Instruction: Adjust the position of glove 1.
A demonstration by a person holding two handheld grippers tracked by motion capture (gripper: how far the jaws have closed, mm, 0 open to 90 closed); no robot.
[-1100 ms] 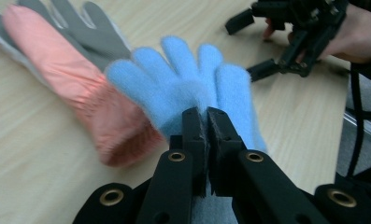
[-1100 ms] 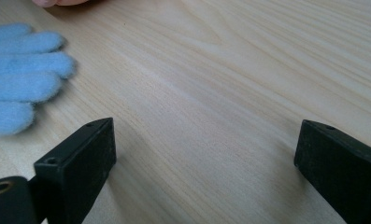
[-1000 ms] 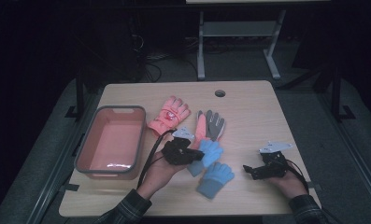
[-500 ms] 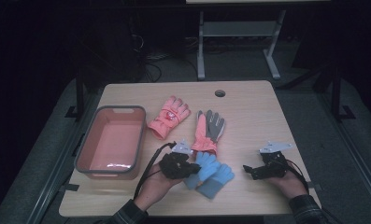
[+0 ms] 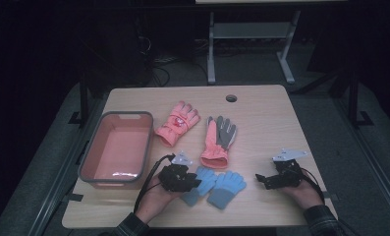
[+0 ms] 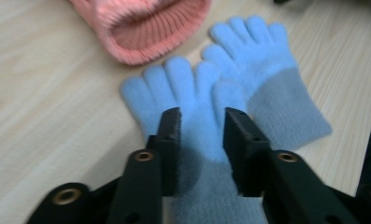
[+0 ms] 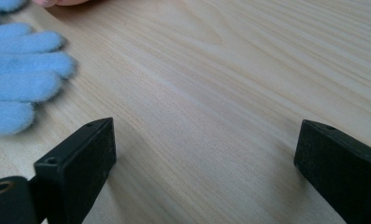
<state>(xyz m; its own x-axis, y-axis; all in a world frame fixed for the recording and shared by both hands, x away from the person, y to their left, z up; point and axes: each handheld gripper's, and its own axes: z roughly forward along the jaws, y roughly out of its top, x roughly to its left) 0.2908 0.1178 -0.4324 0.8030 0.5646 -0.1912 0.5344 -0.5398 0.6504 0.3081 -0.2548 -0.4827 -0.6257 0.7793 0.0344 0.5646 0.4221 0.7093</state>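
The left gripper [image 6: 201, 128] hangs low over the nearer blue glove [image 6: 192, 116], its two black jaws standing a little apart with the glove's palm showing between them; they straddle the fleece at the line where the blue gives way to the grey cuff, probably because the thicker middle of the glove gives more cloth to pinch than a finger would. I judge the jaws released and about to bite, since the fabric between them lies flat and unbunched. The second blue glove [image 6: 267, 79] lies just beyond the right-hand jaw, overlapping the first one's edge, and the ribbed cuff of the coral-and-grey glove [image 6: 150, 28] sits ahead of the jaw tips. The right gripper [image 7: 206, 154] rests with its jaws spread wide over bare table [image 7: 230, 70], the blue fingertips well off beyond its left-hand jaw, so it seems to be waiting its turn. In the high view the pink bin [image 5: 116, 150] stands beside the left gripper [image 5: 182, 178], a likely place for the gloves, and the pink glove [image 5: 178, 123] lies farther up the table. Against the frame a second ago, the left gripper has drawn back from near the coral cuff toward the person and down onto the blue glove; the right gripper has not moved.
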